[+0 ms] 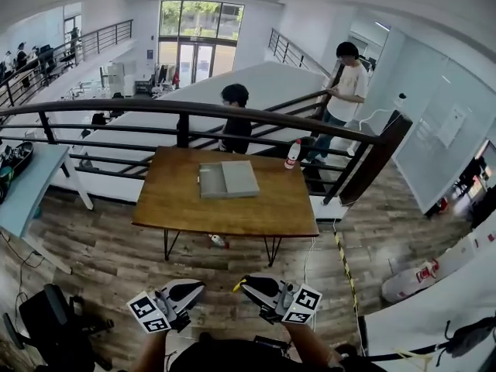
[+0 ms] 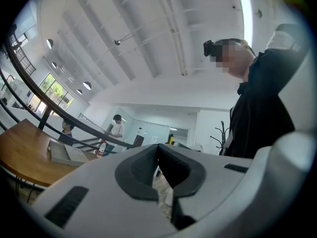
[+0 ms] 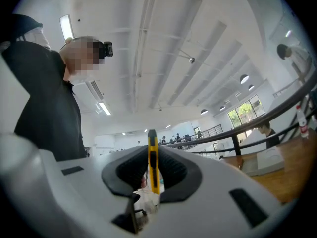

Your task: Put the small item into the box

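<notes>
**Knife in the right jaws, box well ahead**

The small item is a yellow knife [image 3: 153, 166], and the right gripper [image 3: 151, 155] grips it. The jaws are closed on its flat sides. Its long axis runs along the jaws, and its tip comes out a little past their ends.

The left gripper [image 2: 158, 150] has its jaws closed together with nothing between them.

The grey box [image 1: 227, 179] lies flat on the wooden tabletop [image 1: 178, 208], near the middle. A bottle [image 1: 292, 153] stands beside the box, towards the railing. Both grippers are low, close to the person's body and well apart from the box, which lies straight ahead of them beyond the near edge of the tabletop. They are about equally far from it.

In my judgement, the right gripper must first be carried forward over the box before the jaws open. Only this one holds the knife, so it should do the move.
</notes>
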Demonstrator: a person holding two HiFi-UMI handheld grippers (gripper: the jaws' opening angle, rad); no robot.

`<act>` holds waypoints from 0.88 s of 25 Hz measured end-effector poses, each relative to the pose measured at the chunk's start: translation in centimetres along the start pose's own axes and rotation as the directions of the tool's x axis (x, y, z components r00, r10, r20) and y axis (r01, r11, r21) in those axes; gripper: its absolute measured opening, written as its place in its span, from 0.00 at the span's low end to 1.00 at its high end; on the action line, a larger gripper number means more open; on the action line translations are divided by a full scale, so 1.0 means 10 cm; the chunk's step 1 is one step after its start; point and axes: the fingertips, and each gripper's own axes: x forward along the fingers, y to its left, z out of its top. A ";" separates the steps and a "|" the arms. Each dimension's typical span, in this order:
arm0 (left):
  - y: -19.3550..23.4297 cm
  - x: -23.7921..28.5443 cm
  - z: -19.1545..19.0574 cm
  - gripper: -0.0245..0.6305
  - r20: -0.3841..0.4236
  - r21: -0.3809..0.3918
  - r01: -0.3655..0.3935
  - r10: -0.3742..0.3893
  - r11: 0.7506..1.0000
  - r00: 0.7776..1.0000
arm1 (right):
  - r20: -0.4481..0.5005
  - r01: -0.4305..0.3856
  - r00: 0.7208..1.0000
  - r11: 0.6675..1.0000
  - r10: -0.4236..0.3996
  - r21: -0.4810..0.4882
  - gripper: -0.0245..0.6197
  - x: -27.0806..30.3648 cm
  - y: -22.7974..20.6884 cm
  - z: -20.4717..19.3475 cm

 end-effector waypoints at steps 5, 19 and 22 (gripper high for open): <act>0.42 0.00 0.09 0.06 -0.002 -0.014 0.000 0.000 1.000 1.000 | 0.002 0.031 1.000 0.999 -0.031 -0.004 0.15 0.21 -0.32 0.01; 1.35 0.37 0.25 0.06 -0.022 -0.053 0.018 -0.019 0.998 1.000 | 0.011 0.071 0.997 0.997 -0.071 0.010 0.15 0.59 -1.29 0.09; 1.59 0.53 0.34 0.06 -0.031 -0.042 0.017 -0.018 0.999 0.999 | 0.018 0.062 0.998 0.998 -0.062 0.006 0.15 0.67 -1.57 0.17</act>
